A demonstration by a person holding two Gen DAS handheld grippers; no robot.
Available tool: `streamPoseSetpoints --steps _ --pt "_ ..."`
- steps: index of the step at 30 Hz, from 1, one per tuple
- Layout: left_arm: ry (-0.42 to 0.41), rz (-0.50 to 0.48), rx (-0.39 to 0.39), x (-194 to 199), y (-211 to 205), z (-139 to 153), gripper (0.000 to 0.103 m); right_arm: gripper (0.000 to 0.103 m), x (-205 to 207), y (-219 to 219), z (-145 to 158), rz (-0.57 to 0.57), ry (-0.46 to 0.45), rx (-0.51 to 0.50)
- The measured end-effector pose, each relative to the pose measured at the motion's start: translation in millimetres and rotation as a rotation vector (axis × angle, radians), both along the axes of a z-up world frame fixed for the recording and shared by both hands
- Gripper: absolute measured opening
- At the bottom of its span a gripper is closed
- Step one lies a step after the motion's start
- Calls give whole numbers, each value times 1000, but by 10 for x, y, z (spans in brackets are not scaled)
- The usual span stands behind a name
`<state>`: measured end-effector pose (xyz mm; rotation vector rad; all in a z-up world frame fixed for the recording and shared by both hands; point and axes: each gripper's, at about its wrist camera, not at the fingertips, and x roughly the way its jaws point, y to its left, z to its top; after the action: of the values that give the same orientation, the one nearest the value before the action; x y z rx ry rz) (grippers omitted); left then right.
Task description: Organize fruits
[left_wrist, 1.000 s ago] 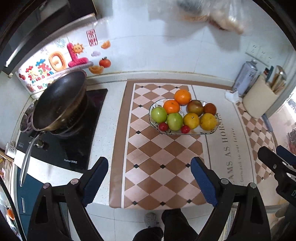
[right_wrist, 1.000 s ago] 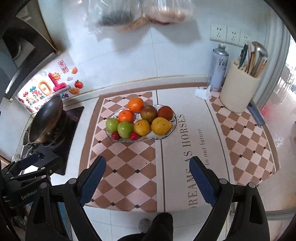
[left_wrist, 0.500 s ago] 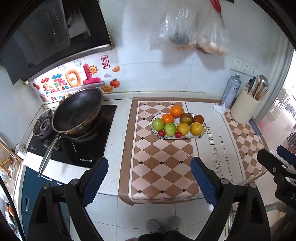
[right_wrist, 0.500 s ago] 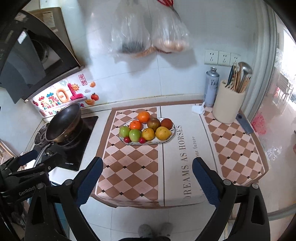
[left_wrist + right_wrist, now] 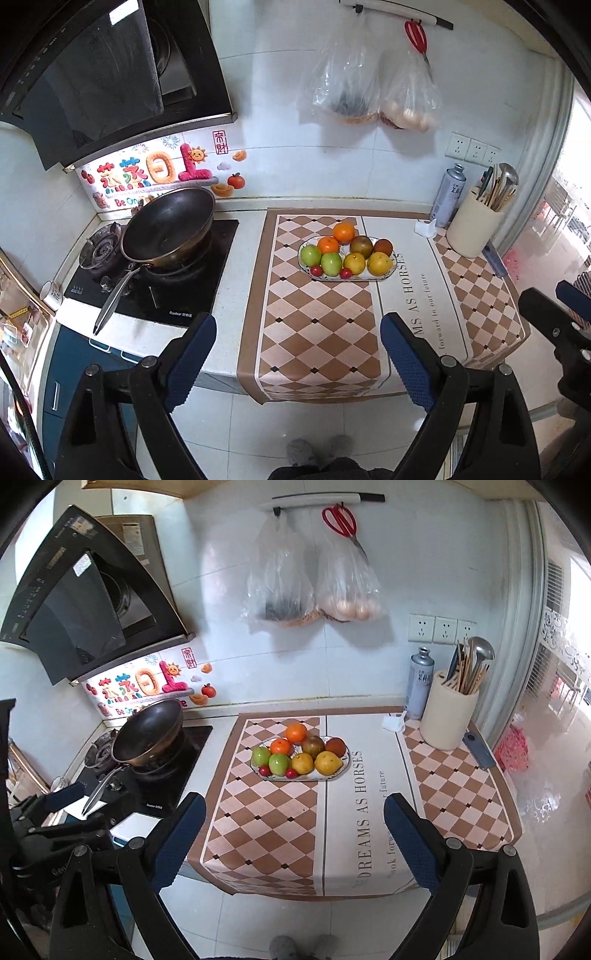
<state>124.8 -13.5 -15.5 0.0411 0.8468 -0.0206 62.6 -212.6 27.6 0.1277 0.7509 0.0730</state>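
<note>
An oval plate (image 5: 392, 266) (image 5: 342, 767) of fruit sits on a checkered mat on the counter. It holds oranges (image 5: 343, 232), green apples (image 5: 331, 263), yellow fruit (image 5: 379, 263), dark reddish fruit (image 5: 361, 246) and small red fruit (image 5: 316, 270). My left gripper (image 5: 298, 356) is open and empty, held well back from the counter above the floor. My right gripper (image 5: 294, 834) is open and empty, also back from the counter edge. Each gripper shows at the edge of the other's view.
A wok (image 5: 168, 225) sits on the stove at the left under a range hood. A utensil holder (image 5: 474, 229), a spray can (image 5: 447, 195) and a white scrap (image 5: 424, 228) stand at the back right. Two plastic bags (image 5: 314, 590) and red scissors hang on the wall.
Both grippers have pulled back and up from the counter, so the plate looks smaller and the wall, bags and hood have come into view. Both stay open.
</note>
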Motion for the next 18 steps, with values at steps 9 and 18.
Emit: streamPoseSetpoints --steps 9,18 --pt "-23 5 -9 -94 -16 88 91 99 -58 25 84 13 -13 -2" --pt "-21 7 -16 -83 -49 95 91 99 32 -25 0 24 9 23"
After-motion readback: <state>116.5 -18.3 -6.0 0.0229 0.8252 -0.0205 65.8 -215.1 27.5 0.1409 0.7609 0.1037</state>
